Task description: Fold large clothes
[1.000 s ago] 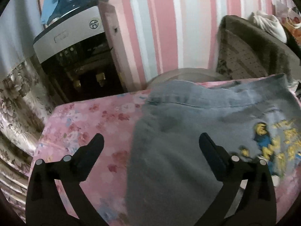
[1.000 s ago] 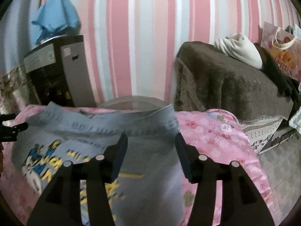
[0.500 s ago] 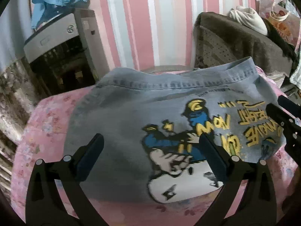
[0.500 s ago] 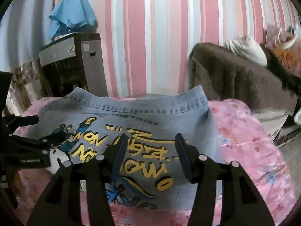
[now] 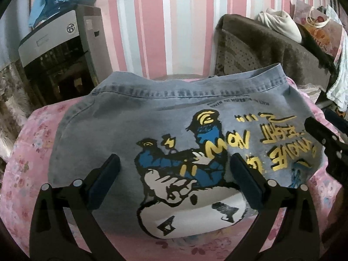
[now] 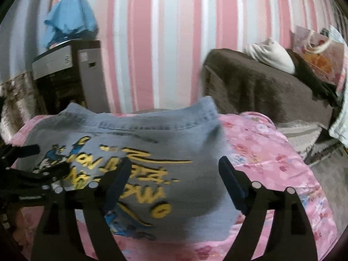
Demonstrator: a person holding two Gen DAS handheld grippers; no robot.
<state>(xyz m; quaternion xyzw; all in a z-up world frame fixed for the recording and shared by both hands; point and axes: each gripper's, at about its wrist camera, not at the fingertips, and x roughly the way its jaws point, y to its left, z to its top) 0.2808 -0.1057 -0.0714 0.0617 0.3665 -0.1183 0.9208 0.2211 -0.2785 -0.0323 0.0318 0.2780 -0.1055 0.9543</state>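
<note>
Left wrist view: the folded grey denim garment (image 5: 121, 126), printed with a cartoon figure and yellow lettering, lies flat on the pink floral worktop (image 5: 28, 152). The left tongs (image 5: 174, 174) hang released above the print, jaws wide and gripping nothing. The right tongs (image 5: 326, 143) enter at the right edge, over the garment's right end.

Right wrist view (blurred): the right tongs (image 6: 173, 181) are opening over the lettering, with no cloth pinched between them. The left tongs (image 6: 32, 174) appear at far left. A brown blanket-covered seat (image 6: 261, 91) stands behind.
</note>
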